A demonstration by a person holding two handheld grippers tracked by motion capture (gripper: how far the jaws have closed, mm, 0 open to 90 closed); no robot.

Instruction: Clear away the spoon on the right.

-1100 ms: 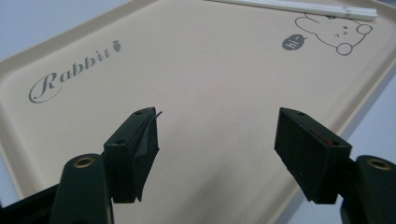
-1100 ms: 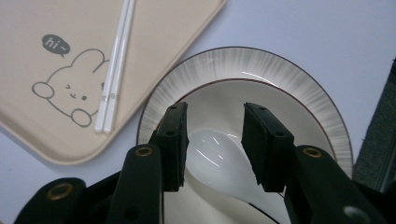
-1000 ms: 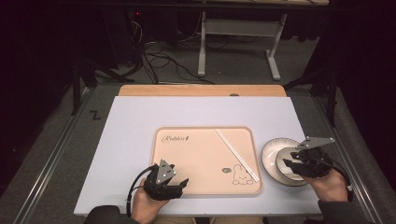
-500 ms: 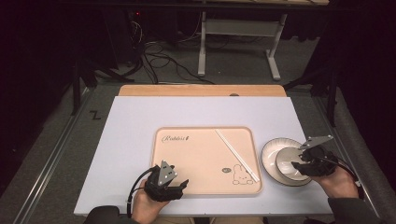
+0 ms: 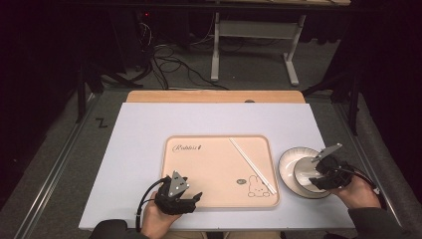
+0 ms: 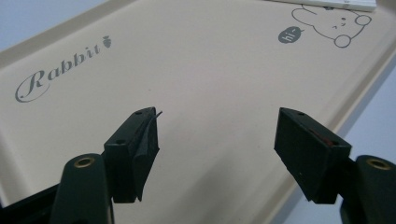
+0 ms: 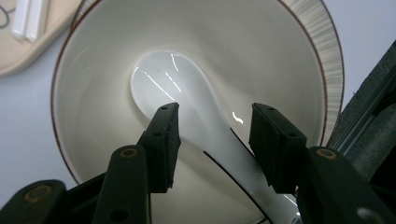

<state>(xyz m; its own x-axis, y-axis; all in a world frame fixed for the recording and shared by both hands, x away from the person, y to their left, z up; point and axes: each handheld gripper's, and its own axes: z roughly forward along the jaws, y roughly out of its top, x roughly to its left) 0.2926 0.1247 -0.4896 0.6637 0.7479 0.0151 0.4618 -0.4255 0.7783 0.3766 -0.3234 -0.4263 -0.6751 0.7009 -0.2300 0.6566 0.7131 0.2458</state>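
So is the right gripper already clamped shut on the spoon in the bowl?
No: in the right gripper view the right gripper stands open, its jaws either side of the white spoon lying in the bowl.

Spoon (image 7: 187,100) and bowl (image 7: 280,60): glossy white ceramic look. Tray (image 6: 210,70): matt beige, smooth. Table edge (image 5: 214,96): wood. Jaws: matt black.

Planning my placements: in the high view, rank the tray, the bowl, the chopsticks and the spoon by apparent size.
1. Tray, by far the largest.
2. Bowl.
3. Chopsticks: longer than the bowl is wide, but far thinner, so smaller in area.
4. Spoon, partly hidden behind the right gripper, so its rank is unsure.
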